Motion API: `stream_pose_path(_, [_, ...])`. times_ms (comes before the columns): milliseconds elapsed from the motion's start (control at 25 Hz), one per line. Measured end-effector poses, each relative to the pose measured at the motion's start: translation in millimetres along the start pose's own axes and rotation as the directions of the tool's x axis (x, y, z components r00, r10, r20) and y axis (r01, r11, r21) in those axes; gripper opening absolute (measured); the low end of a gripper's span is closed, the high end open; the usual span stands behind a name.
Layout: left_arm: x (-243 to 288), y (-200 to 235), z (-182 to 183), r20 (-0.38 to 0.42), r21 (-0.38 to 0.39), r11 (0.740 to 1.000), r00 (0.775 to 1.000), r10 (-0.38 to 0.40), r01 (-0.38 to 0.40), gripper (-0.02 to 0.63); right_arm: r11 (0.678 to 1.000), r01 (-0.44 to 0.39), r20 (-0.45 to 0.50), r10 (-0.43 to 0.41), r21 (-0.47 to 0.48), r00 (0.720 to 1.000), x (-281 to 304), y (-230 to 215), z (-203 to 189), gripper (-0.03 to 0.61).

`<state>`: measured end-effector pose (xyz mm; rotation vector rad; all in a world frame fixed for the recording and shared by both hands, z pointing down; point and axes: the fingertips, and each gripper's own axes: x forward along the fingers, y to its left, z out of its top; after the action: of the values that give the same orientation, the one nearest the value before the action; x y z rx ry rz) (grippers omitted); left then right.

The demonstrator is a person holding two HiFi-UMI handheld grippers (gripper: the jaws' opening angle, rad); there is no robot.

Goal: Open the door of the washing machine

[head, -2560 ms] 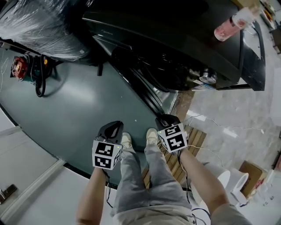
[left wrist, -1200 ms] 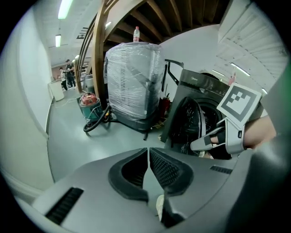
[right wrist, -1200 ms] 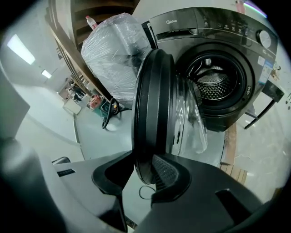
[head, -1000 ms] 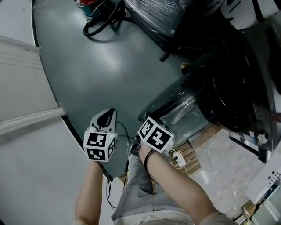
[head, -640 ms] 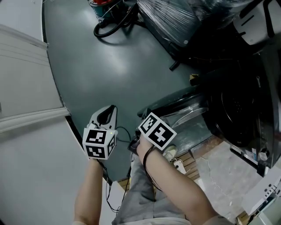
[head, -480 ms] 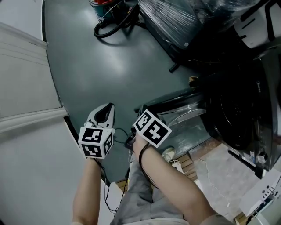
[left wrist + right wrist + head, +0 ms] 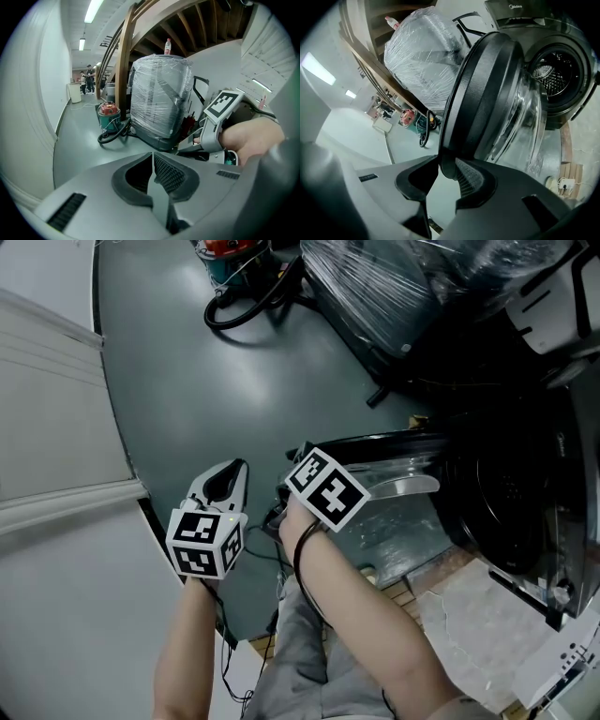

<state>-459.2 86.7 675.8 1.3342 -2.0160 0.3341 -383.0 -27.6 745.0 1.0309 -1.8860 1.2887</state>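
The black washing machine [image 7: 525, 512] stands at the right, and its drum [image 7: 560, 70] shows through the open port. The round door [image 7: 487, 93], black-rimmed with a bulging glass bowl [image 7: 403, 491], is swung well out from the front. My right gripper [image 7: 446, 171] is shut on the door's outer rim, which sits between the pads. In the head view the right gripper [image 7: 298, 460] lies mostly hidden under its marker cube. My left gripper [image 7: 234, 472] hangs to the left over the grey floor, shut on nothing, with its pads [image 7: 161, 171] together.
A large appliance wrapped in plastic film [image 7: 394, 277] stands beside the machine. A red and green vacuum [image 7: 108, 117] with a black hose lies on the floor behind it. A wooden pallet [image 7: 417, 601] is under the machine. A white wall base [image 7: 66, 493] borders the floor at left.
The door has swung further out from the machine with the right gripper on its rim. Both hands have shifted sideways across the floor, the right one more.
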Motion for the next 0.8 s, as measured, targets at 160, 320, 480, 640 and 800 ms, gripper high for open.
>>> stream_pose_path(160, [7.9, 9.1, 10.0, 0.019, -0.011, 1.0, 1.0, 0.007, -0.006, 0.031, 0.999, -0.015, 0.023, 0.015, -0.031, 1.0, 7.0, 7.7, 5.8, 0.135])
stream_pose_path(320, [12.3, 16.3, 15.6, 0.029, -0.031, 0.999, 0.999, 0.014, -0.013, 0.031, 0.999, -0.02, 0.022, 0.021, -0.036, 1.0, 10.1, 11.2, 8.2, 0.133])
stream_pose_path(480, [9.7, 15.8, 14.6, 0.024, -0.037, 0.999, 1.0, 0.016, -0.015, 0.031, 0.997, -0.031, -0.009, 0.031, -0.066, 0.999, 10.7, 12.8, 5.1, 0.133])
stream_pose_path(640, [6.9, 9.5, 15.8, 0.015, -0.039, 0.999, 1.0, 0.012, -0.011, 0.031, 0.992, -0.074, -0.05, 0.069, -0.105, 0.996, 7.4, 15.1, 4.2, 0.137])
stream_pose_path(800, [2.8, -6.9, 21.9, 0.009, -0.034, 0.999, 1.0, 0.004, -0.004, 0.031, 0.988, -0.117, -0.063, 0.11, -0.102, 0.992, -7.7, 8.9, 9.7, 0.141])
